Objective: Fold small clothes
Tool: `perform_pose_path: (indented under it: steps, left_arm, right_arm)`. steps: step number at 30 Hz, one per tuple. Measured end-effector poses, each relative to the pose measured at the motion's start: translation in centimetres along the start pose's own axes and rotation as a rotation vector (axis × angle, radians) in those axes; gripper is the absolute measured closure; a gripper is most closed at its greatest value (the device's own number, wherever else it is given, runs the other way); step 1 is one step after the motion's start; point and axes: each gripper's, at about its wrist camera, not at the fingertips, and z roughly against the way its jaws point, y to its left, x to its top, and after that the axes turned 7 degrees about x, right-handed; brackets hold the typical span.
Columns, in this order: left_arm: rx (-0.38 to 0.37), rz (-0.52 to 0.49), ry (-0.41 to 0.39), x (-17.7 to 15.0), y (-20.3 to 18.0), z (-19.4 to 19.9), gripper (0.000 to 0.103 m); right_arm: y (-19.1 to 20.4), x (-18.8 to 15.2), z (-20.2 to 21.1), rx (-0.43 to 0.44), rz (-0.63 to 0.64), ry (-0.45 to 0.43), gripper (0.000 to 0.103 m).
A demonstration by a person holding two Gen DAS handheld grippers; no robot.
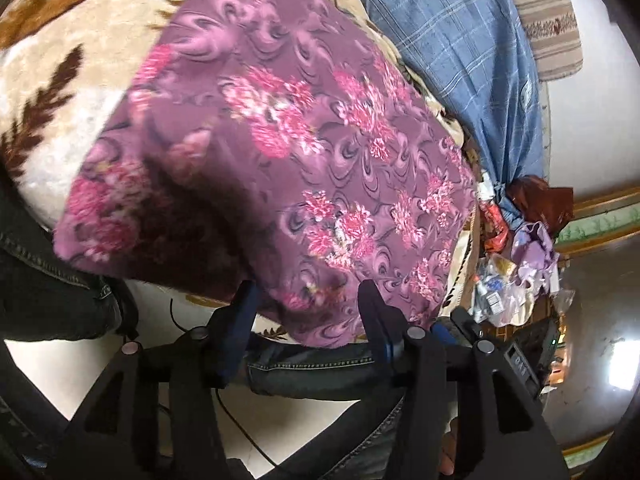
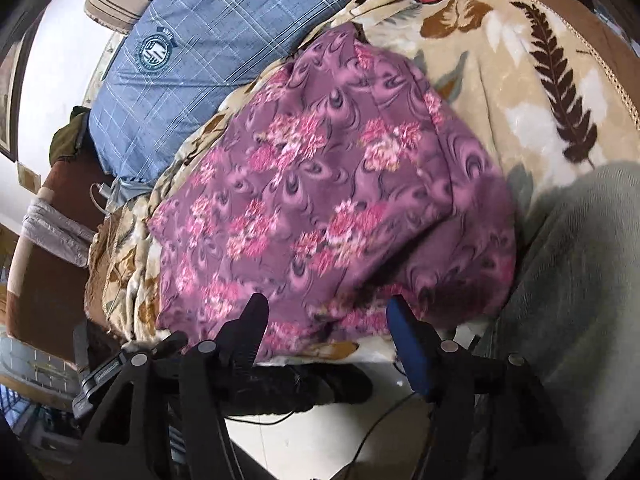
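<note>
One garment is in view: a purple floral cloth [image 1: 280, 152] lying on a cream leaf-patterned blanket [image 1: 60, 92] at the near edge of the bed, with a blue checked pillow [image 2: 208, 48] just beyond it. The cloth is seen as a compact, roughly rectangular shape with a doubled, rounded edge on one side, so at least one fold is judged to be done; the layer count cannot be told. The near edge overhangs the blanket slightly. The left gripper [image 1: 308, 300] is held at this near edge with jaws wide apart and nothing clasped between them. The right gripper [image 2: 324, 312] is likewise spread wide and empty, its tips over the same hem. Both views are motion-blurred. Remaining work is judged to be a further fold or final flattening.
</note>
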Motion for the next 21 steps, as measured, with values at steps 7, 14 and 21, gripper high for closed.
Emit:
perform_pose_path:
  steps: [7, 14, 21]
  left_arm:
    - [0.074, -0.1, 0.016, 1.3, -0.8, -1.9, 0.058]
    - [0.031, -0.122, -0.018, 0.3, -0.3, -0.4, 0.095]
    - [0.073, -0.102, 0.034, 0.7, 0.6, -2.0, 0.092]
  right_arm:
    - [0.4, 1.1, -2.7, -0.101, 0.04, -0.001, 0.06]
    - [0.4, 0.2, -0.9, -0.173, 0.106, -0.014, 0.098]
    - [-0.5, 0.1, -2.9, -0.222, 0.096, 0.051, 0.091]
